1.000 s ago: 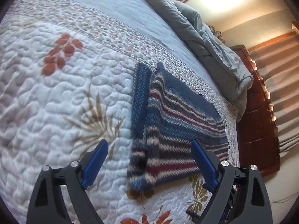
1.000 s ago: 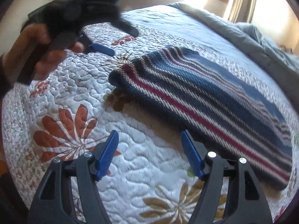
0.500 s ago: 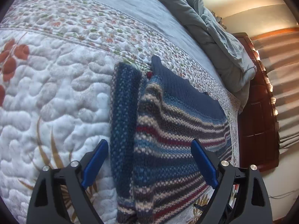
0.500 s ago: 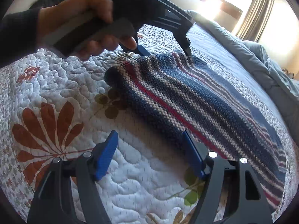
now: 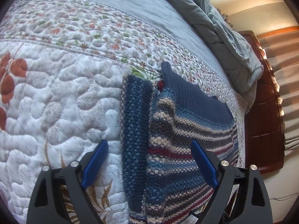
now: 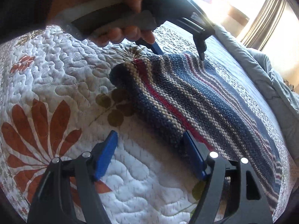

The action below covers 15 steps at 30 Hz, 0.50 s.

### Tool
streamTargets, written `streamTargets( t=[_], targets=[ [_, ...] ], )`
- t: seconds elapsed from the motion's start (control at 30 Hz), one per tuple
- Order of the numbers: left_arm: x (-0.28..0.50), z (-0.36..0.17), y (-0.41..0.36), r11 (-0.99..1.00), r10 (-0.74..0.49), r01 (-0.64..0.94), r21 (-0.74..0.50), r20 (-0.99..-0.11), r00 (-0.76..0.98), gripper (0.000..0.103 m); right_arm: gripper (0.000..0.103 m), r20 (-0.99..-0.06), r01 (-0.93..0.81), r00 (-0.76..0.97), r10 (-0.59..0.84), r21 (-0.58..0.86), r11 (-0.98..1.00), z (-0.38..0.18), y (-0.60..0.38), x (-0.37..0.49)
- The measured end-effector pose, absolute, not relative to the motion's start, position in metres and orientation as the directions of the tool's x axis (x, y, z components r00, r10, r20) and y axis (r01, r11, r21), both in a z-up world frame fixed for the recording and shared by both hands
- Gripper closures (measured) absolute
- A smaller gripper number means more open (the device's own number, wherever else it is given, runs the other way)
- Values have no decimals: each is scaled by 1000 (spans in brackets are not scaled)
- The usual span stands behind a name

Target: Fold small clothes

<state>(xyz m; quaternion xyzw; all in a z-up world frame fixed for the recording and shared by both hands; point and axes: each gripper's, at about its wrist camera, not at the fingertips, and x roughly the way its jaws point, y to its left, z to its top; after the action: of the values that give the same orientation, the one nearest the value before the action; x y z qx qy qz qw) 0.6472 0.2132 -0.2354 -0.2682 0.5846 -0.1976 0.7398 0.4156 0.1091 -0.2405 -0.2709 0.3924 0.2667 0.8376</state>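
1. My right gripper [image 6: 149,155] hangs low over the quilt [image 6: 56,71] with its jaws spread and nothing pinched; the right pad sits at the near long edge of the knitted sweater [image 6: 196,102], though I cannot tell if it touches the wool.
2. My left gripper [image 5: 149,160] is also spread, empty, straddling the sweater's [image 5: 177,140] near end, with 1 folded blue band and the striped body between the jaws.
3. The sweater lies flat on the bed, already folded into a long narrow strip, well clear of the grey duvet [image 5: 224,28] bunched beyond it.
4. I judge it soft, thick and light: it will sag and stretch if I lift it by 1 point, but the coarse knit should not slip from the pads.
5. I would pinch through all layers at 2 corners of 1 short end, never a single loose layer.
6. In the right view, its long axis runs from the rounded end beside my left hand [image 6: 104,9] away toward the lower right; the stripes run along that axis.
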Motion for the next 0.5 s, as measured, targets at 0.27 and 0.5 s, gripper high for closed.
streamTargets(
  t=[0.27,0.5],
  targets=[
    [663,-239,203,796,-592,-11,-606,-782,194,9,28,-753,-625,635,173,-368,689,-247,137,418],
    [676,-240,195,796,-596,-3,-606,-784,172,7,26,-675,-550,731,100,-496,672,-257,164,417]
  ],
)
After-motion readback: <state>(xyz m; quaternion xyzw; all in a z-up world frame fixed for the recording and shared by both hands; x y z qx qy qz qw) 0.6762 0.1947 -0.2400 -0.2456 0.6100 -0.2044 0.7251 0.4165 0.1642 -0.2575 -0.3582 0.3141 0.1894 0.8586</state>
